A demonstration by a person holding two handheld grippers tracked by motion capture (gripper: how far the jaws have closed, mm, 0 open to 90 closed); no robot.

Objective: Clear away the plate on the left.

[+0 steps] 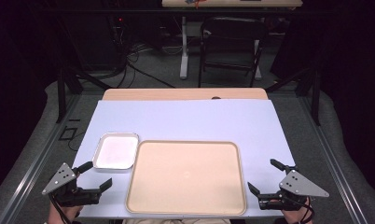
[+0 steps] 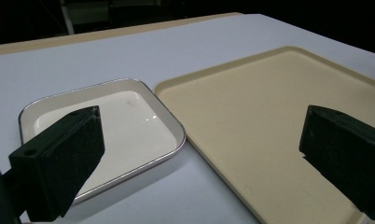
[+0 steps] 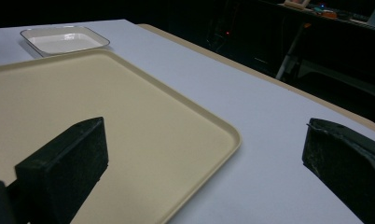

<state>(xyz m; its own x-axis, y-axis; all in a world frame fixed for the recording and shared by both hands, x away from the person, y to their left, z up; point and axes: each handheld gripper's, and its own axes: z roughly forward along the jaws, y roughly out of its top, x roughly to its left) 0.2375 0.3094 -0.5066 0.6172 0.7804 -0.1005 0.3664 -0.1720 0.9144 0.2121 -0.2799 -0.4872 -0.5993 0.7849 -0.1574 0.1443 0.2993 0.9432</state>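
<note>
So the big beige tray point(image 1: 186, 177) is sitting in the lower middle of the high view, flat on the pale sheet point(image 1: 185, 119) that's covering the desk point(image 1: 183, 94). The small white dish point(image 1: 115, 151) with the metal rim is lying just beside the tray's upper left corner, edges nearly touching, can't tell if they actually are. Both are looking bare inside.

The left hand-held gripper point(image 1: 96, 176) is hovering at the lower left of the frame, off the tray's left edge and just below the dish, with its jaws spread wide and nothing between them. In the left gripper view the dish point(image 2: 106, 126) is showing behind the left jaw and the tray point(image 2: 269, 121) is running across the right half of the frame, with the gap between the jaws looking straight at the spot where the two meet.

The right hand-held gripper point(image 1: 265, 176) is hanging at the lower right, just off the tray's right edge, jaws also spread wide and not pinching anything. In the right gripper view the tray point(image 3: 106, 107) is taking up the left half, its rounded corner sitting between the jaws, and the dish point(image 3: 64, 39) is way off in the upper left.

A folding chair point(image 1: 230, 46) is standing on the floor beyond the desk, top middle of the high view.
</note>
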